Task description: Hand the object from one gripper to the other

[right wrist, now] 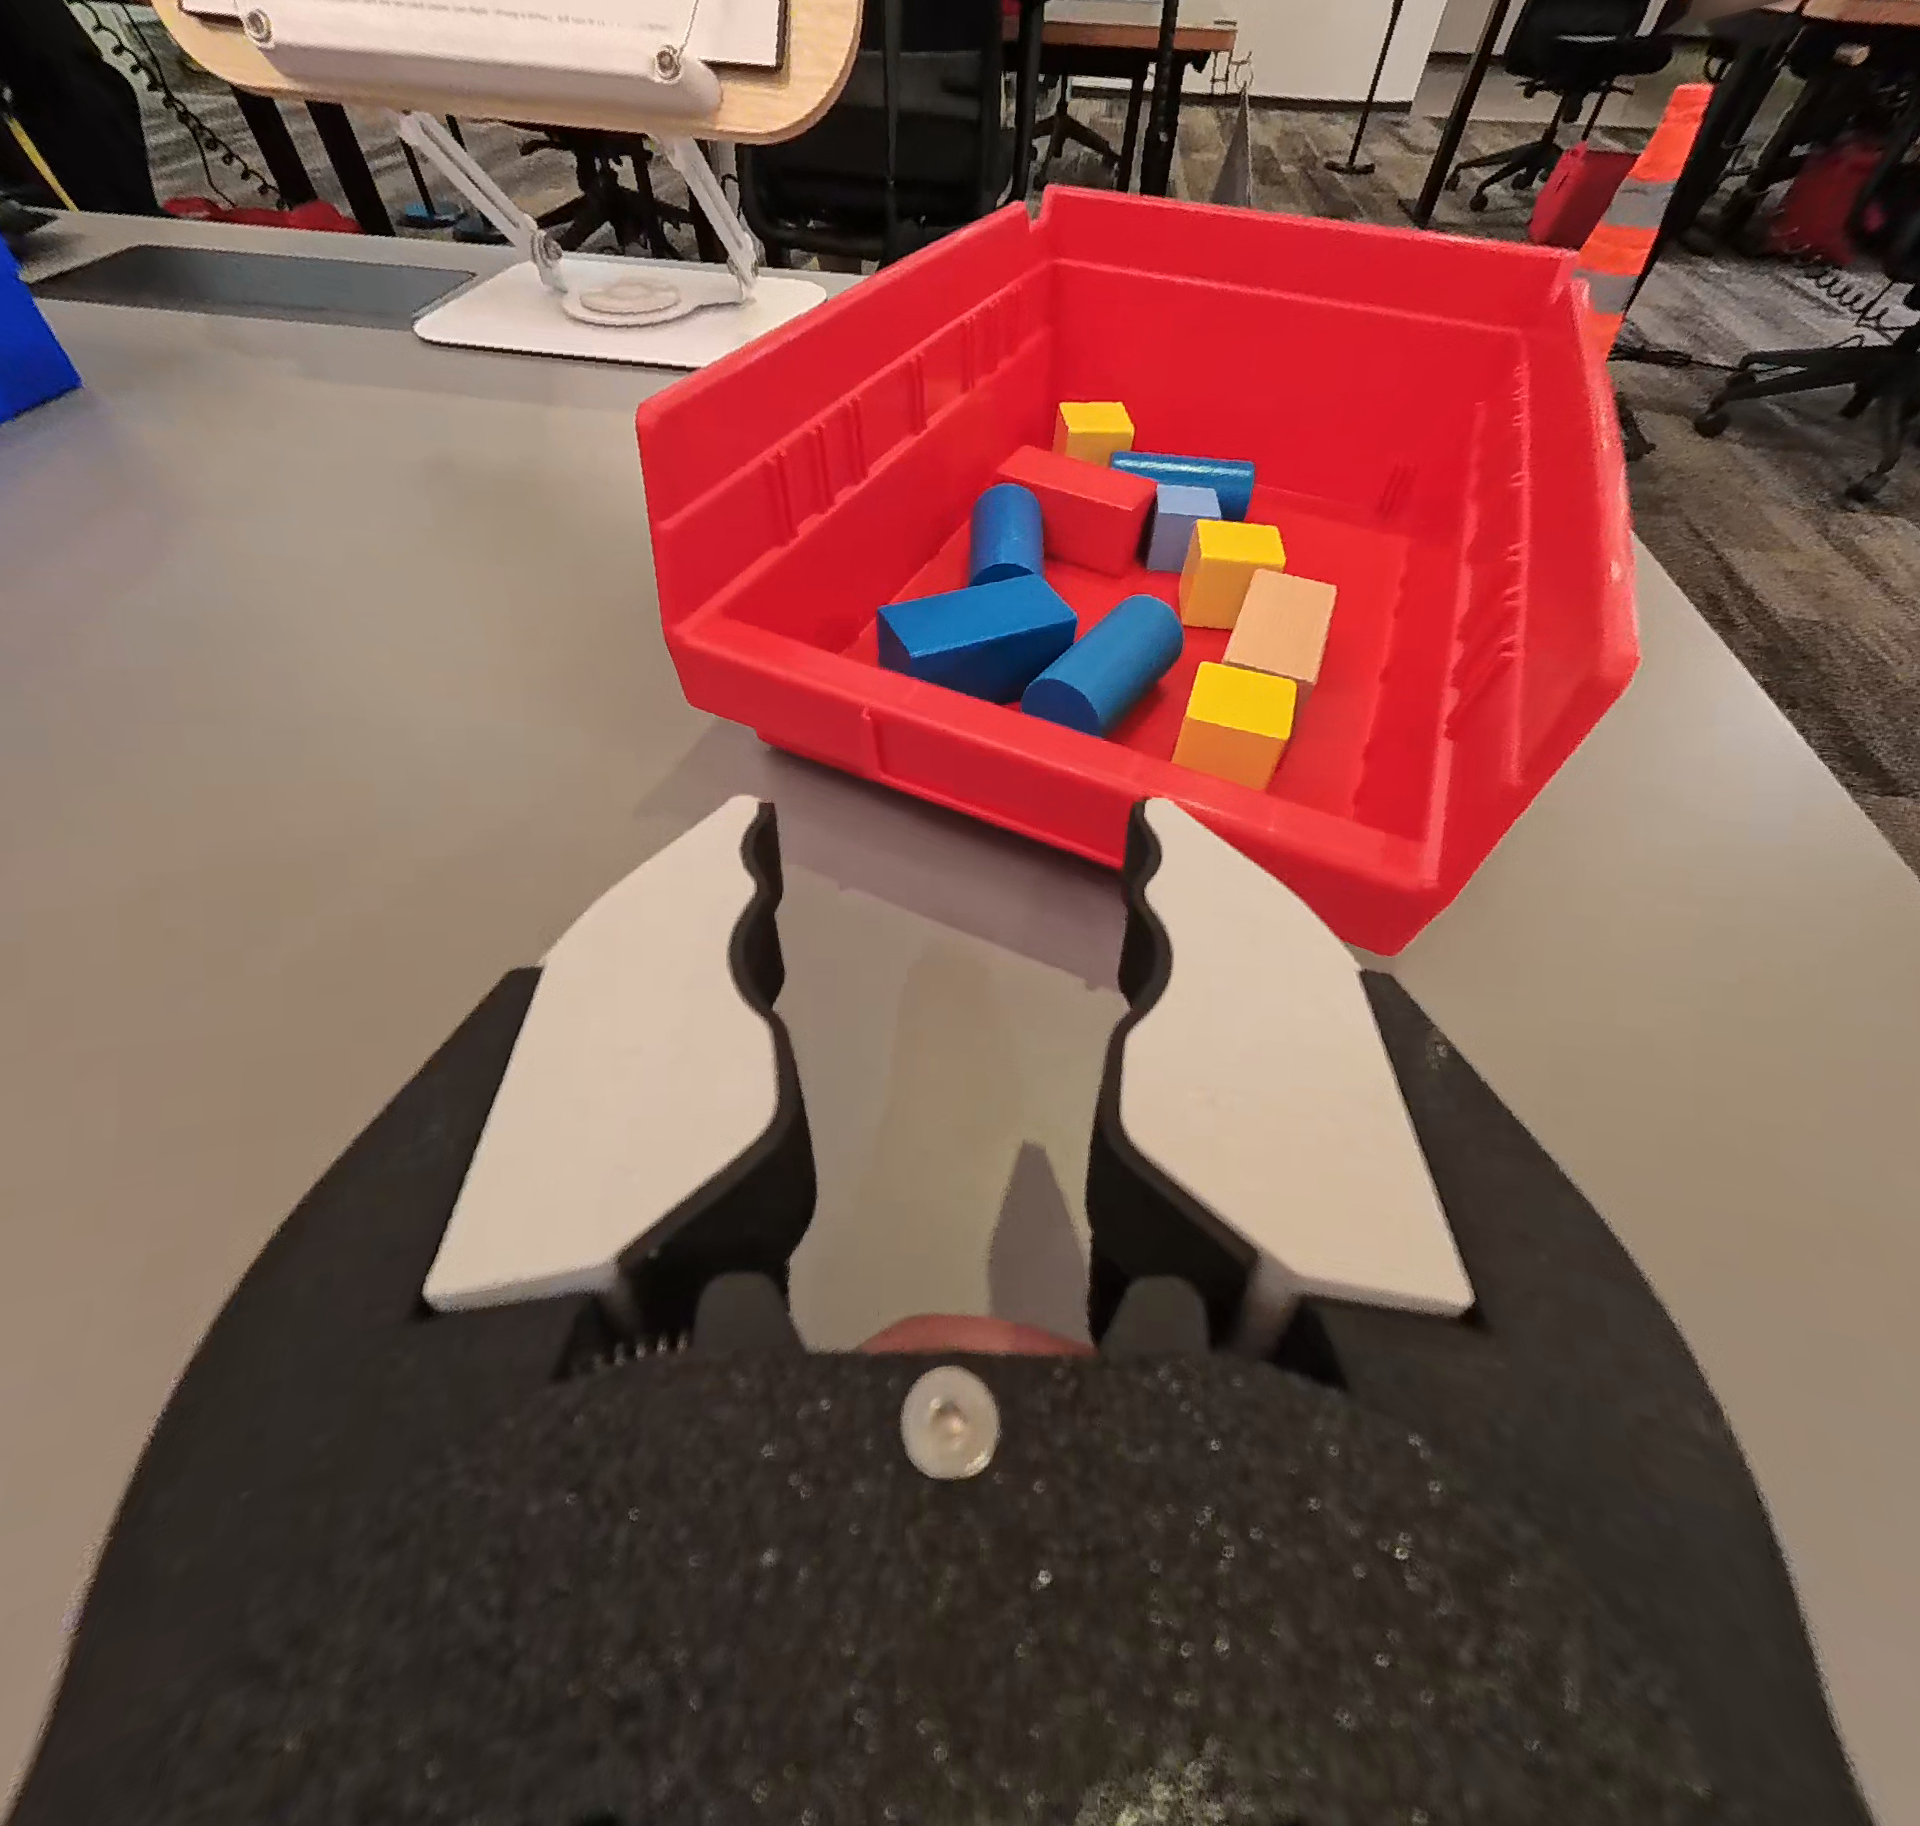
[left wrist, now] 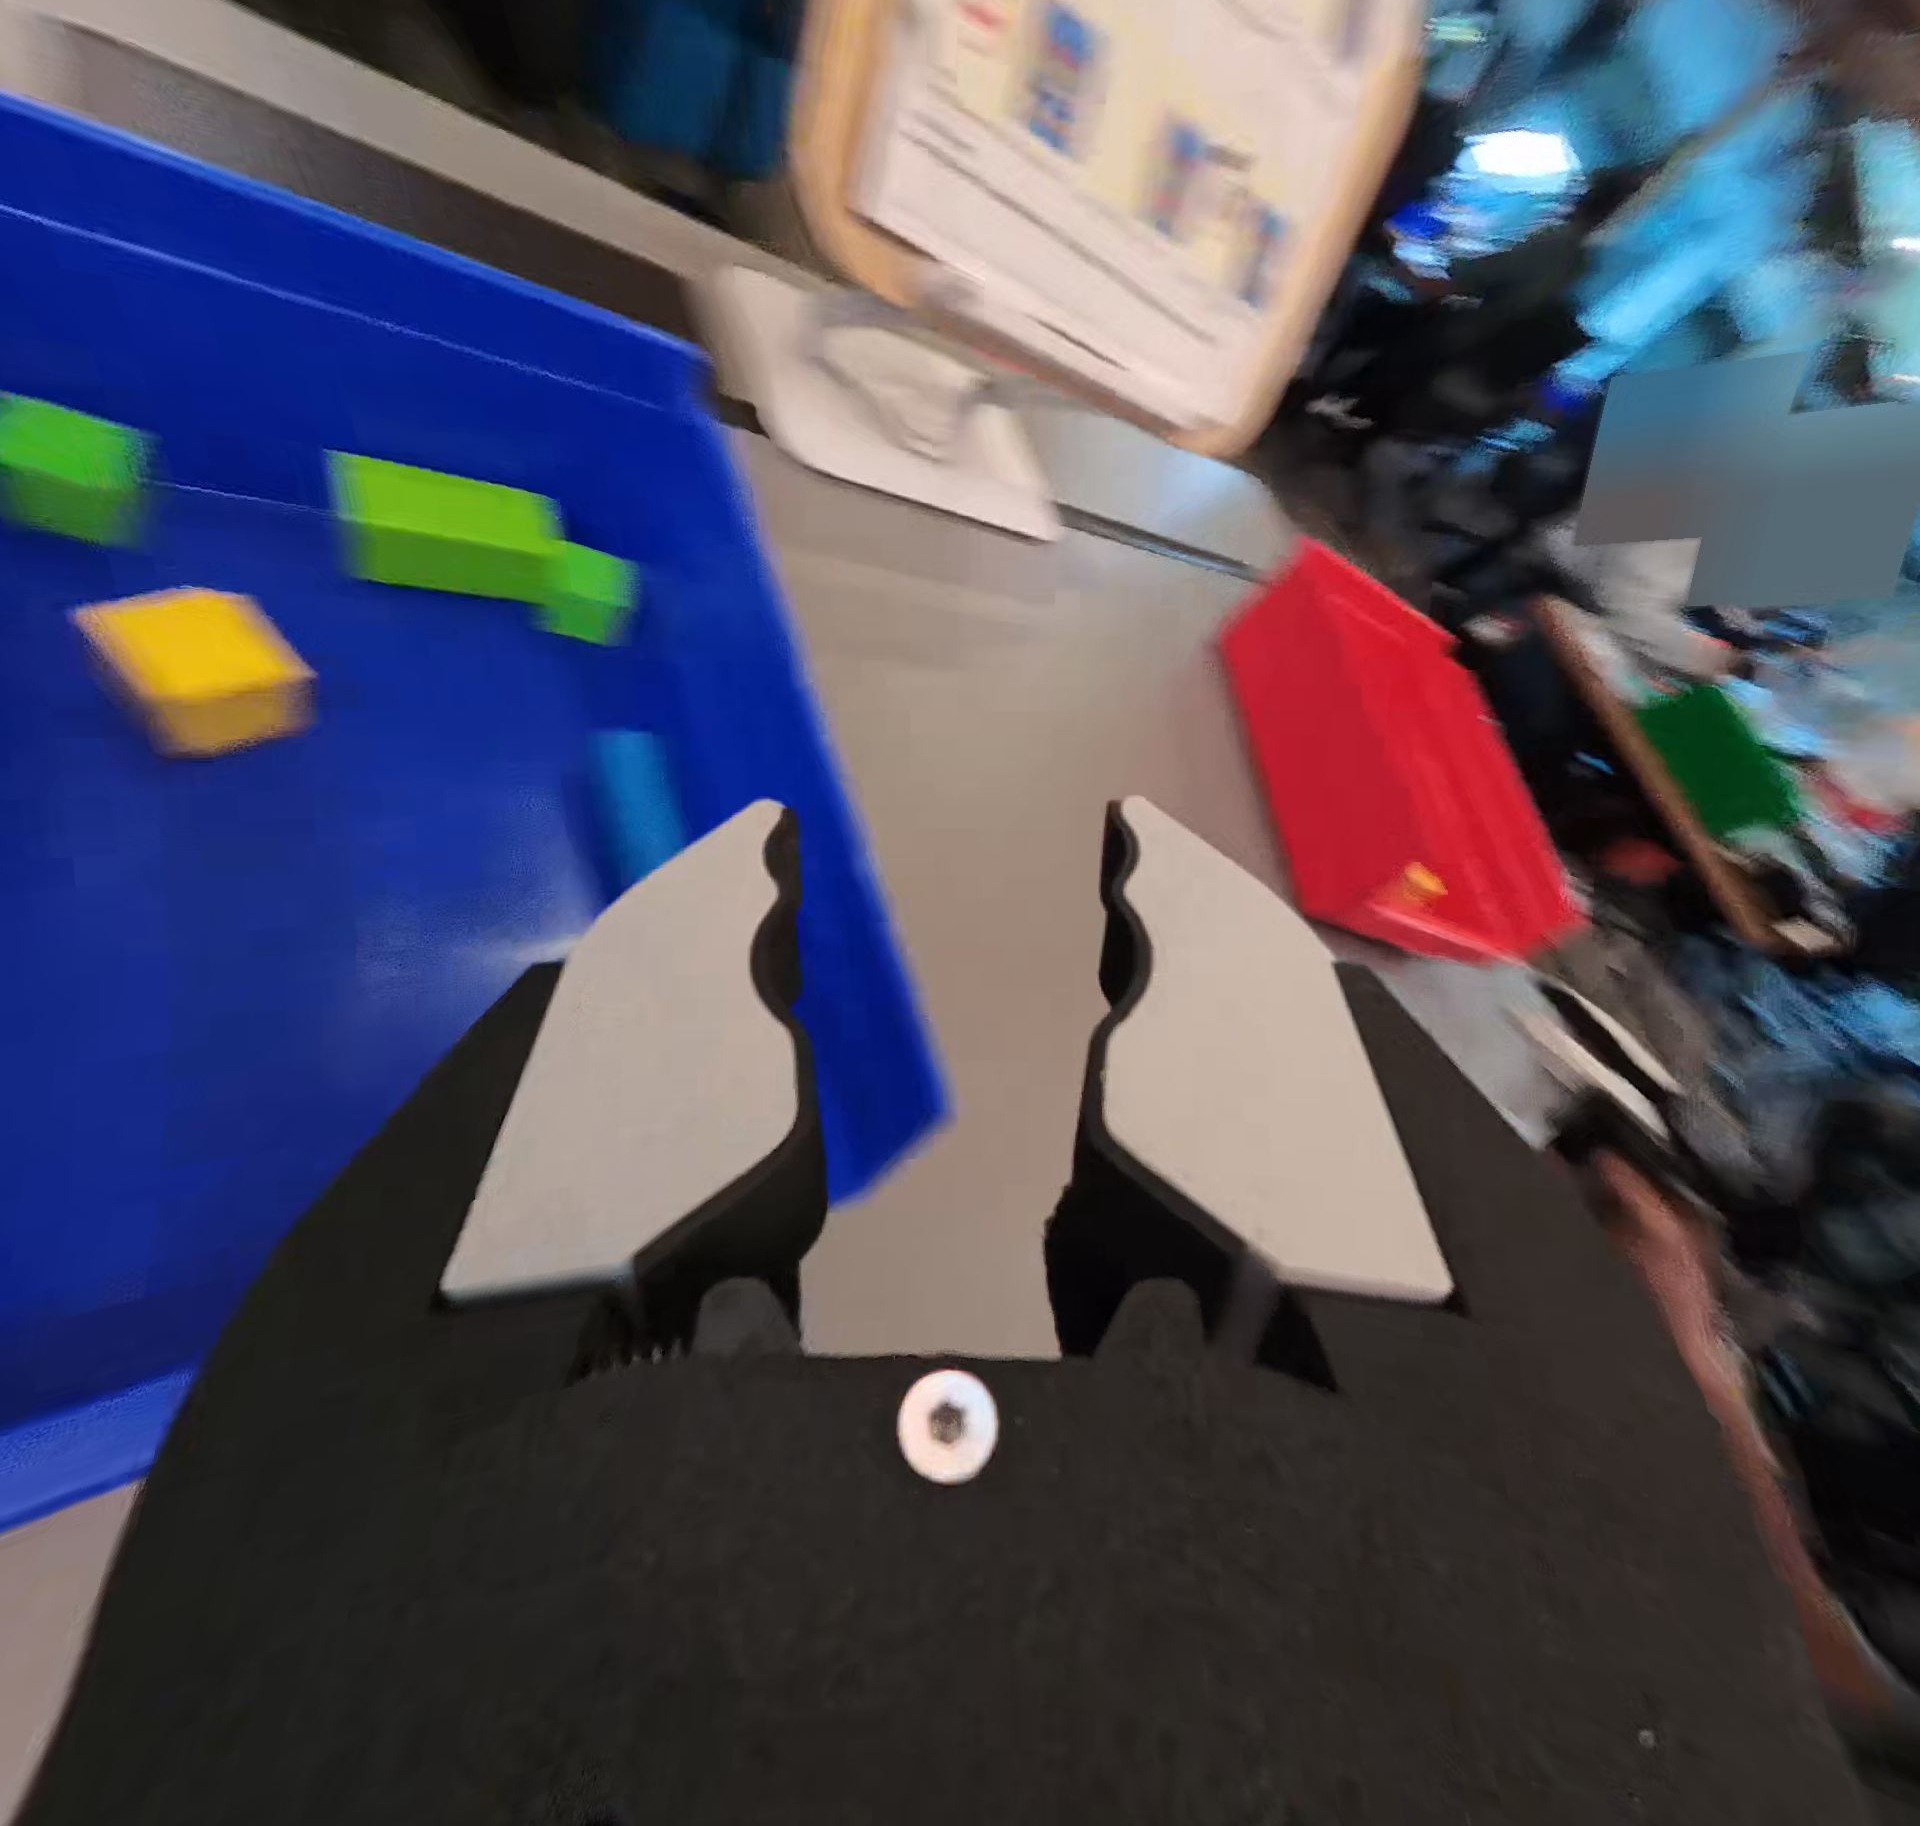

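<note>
1. Left gripper [left wrist: 951,820]: jaws apart, nothing between them. It hangs over the grey table [left wrist: 997,737], just beside the right wall of the blue bin [left wrist: 416,945].
2. Right gripper [right wrist: 951,820]: jaws likewise apart and empty, just short of the red bin [right wrist: 935,748].
3. Task object: neither gripper holds one. Candidates lie in the blue bin: a yellow block [left wrist: 197,670], two green blocks [left wrist: 447,529] and a green one at the far left [left wrist: 68,467].
4. Risk: the left wrist view is heavily smeared, so you are likely moving fast; a quick dive could strike the bin wall or nudge blocks out of line.
5. Risk: the two green blocks touch; closing on one may drag the other or give a skewed hold that slips at the hand-over.
6. Surroundings: the red bin already carries blue, yellow, red and tan blocks [right wrist: 1101,592]. A board on a white stand [right wrist: 623,306] sits at the table's far edge, well apart from both bins.
7. Obstruction: open table lies between the bins; only the bin walls hamper your approach.
</note>
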Tool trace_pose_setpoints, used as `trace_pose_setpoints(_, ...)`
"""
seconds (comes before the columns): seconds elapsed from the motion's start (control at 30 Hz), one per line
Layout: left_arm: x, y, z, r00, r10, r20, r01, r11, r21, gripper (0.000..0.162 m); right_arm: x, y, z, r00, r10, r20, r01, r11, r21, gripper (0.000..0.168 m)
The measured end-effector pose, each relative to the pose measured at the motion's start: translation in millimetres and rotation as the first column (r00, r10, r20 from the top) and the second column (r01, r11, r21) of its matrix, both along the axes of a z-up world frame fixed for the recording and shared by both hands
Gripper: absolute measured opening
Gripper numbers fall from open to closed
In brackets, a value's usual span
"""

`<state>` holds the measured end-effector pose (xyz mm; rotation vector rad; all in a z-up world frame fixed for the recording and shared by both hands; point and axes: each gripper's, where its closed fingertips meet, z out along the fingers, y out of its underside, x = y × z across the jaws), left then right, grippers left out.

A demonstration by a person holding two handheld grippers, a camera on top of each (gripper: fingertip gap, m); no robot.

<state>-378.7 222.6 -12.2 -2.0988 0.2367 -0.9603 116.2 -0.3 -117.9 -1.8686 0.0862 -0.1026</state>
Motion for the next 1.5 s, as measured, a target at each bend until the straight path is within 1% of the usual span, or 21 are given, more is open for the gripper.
trace_pose_setpoints(0.07,-37,49,-16,0.976,0.159,-0.151,-0.174,0.981,-0.09,0.054,0,1,-2,1.0,0.001,-0.023,-0.001,1.0,-0.005,0.063)
trace_pose_setpoints(0.1,-47,67,-28,0.959,0.177,-0.22,-0.212,0.966,-0.149,0.054,-1,2,-3,0.999,0.003,-0.041,-0.004,1.0,-0.006,0.062)
trace_pose_setpoints(0.2,-65,105,-72,0.879,0.123,-0.461,-0.288,0.906,-0.309,0.058,-3,3,-5,0.996,0.02,-0.083,-0.021,1.0,-0.012,0.062)
trace_pose_setpoints(0.3,-75,129,-109,0.769,0.068,-0.636,-0.386,0.843,-0.376,0.056,-4,2,-4,0.996,0.023,-0.081,-0.024,1.0,-0.011,0.061)
trace_pose_setpoints(0.33,-75,134,-120,0.749,0.048,-0.66,-0.405,0.822,-0.4,0.054,-3,1,-4,0.997,0.021,-0.078,-0.022,1.0,-0.012,0.06)
trace_pose_setpoints(0.43,-64,140,-144,0.743,-0.012,-0.669,-0.414,0.777,-0.474,0.055,-2,0,-5,0.997,0.018,-0.08,-0.019,1.0,-0.015,0.06)
trace_pose_setpoints(0.53,-65,147,-158,0.718,-0.011,-0.696,-0.45,0.756,-0.475,0.055,0,-2,-7,0.996,0.015,-0.093,-0.017,1.0,-0.021,0.059)
trace_pose_setpoints(0.6,-69,147,-167,0.686,-0.031,-0.727,-0.472,0.742,-0.476,0.054,2,-3,-8,0.995,0.012,-0.101,-0.014,1.0,-0.022,0.059)
trace_pose_setpoints(0.7,-71,142,-176,0.674,-0.072,-0.735,-0.467,0.729,-0.5,0.034,4,-4,-8,0.994,0.009,-0.109,-0.012,1.0,-0.026,0.059)
trace_pose_setpoints(0.77,-73,136,-175,0.658,-0.108,-0.745,-0.457,0.729,-0.51,0.034,4,-4,-10,0.993,0.011,-0.115,-0.015,0.999,-0.032,0.058)
trace_pose_setpoints(0.8,-72,134,-175,0.664,-0.129,-0.737,-0.437,0.732,-0.522,0.034,4,-4,-10,0.993,0.014,-0.117,-0.018,0.999,-0.035,0.058)
trace_pose_setpoints(0.87,-65,131,-171,0.714,-0.144,-0.685,-0.38,0.743,-0.552,0.034,1,-3,-11,0.993,0.02,-0.119,-0.025,0.999,-0.038,0.058)
trace_pose_setpoints(0.97,-52,129,-148,0.807,-0.111,-0.58,-0.279,0.793,-0.541,0.034,-2,-2,-11,0.994,0.029,-0.109,-0.034,0.999,-0.039,0.058)
trace_pose_setpoints(1.07,-26,118,-109,0.943,-0.076,-0.325,-0.11,0.848,-0.518,0.034,-5,-2,-12,0.996,0.051,-0.079,-0.055,0.997,-0.06,0.057)
trace_pose_setpoints(1.13,-11,101,-82,0.983,-0.071,-0.17,-0.016,0.887,-0.461,0.034,-4,-5,-5,0.997,0.063,-0.037,-0.066,0.995,-0.08,0.058)
trace_pose_setpoints(1.2,10,74,-58,0.993,-0.114,-0.024,0.094,0.906,-0.412,0.034,-6,3,12,0.993,0.106,0.043,-0.105,0.994,-0.033,0.058)
trace_pose_setpoints(1.27,40,44,-30,0.967,-0.18,0.179,0.234,0.903,-0.36,0.034,-19,20,22,0.975,0.207,0.078,-0.204,0.978,-0.041,0.058)
trace_pose_setpoints(1.37,90,2,4,0.856,-0.287,0.431,0.429,0.859,-0.279,0.034,-59,50,31,0.908,0.415,0.053,-0.411,0.909,-0.072,0.057)
trace_pose_setpoints(1.4,107,-11,10,0.81,-0.316,0.494,0.485,0.835,-0.261,0.033,-77,61,40,0.867,0.494,0.069,-0.492,0.87,-0.04,0.057)
trace_pose_setpoints(1.47,143,-36,22,0.701,-0.356,0.617,0.593,0.772,-0.228,0.033,-118,77,58,0.756,0.65,0.081,-0.653,0.757,0.013,0.057)
trace_pose_setpoints(1.5,160,-47,25,0.65,-0.366,0.666,0.645,0.73,-0.228,0.033,-139,83,68,0.694,0.716,0.081,-0.72,0.693,0.042,0.057)
